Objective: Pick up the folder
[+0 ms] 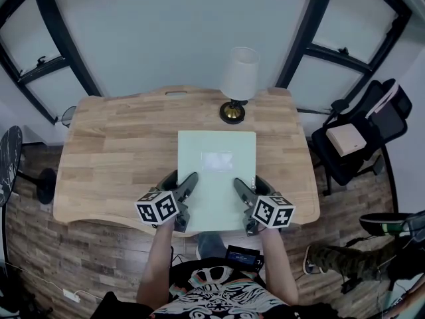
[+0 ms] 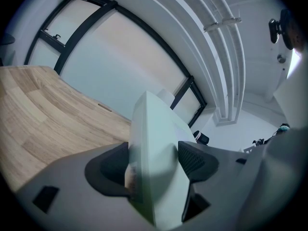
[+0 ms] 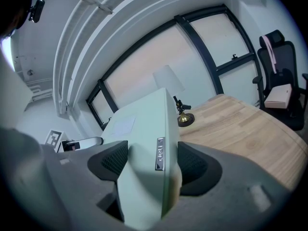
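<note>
The folder (image 1: pixel 216 171) is a pale green flat case with a white label on top, held above the wooden desk (image 1: pixel 119 158) near its front edge. My left gripper (image 1: pixel 186 186) is shut on the folder's left edge; in the left gripper view the folder (image 2: pixel 154 153) stands clamped between both dark pads. My right gripper (image 1: pixel 243 190) is shut on the right edge, where the folder (image 3: pixel 149 162) shows a small metal tag on its side between the pads. The folder's near edge is hidden behind the marker cubes.
A table lamp (image 1: pixel 236 85) with a white shade and brass base stands on the desk just beyond the folder. A black office chair (image 1: pixel 355 141) carrying a box is to the right of the desk. Windows with black frames run behind.
</note>
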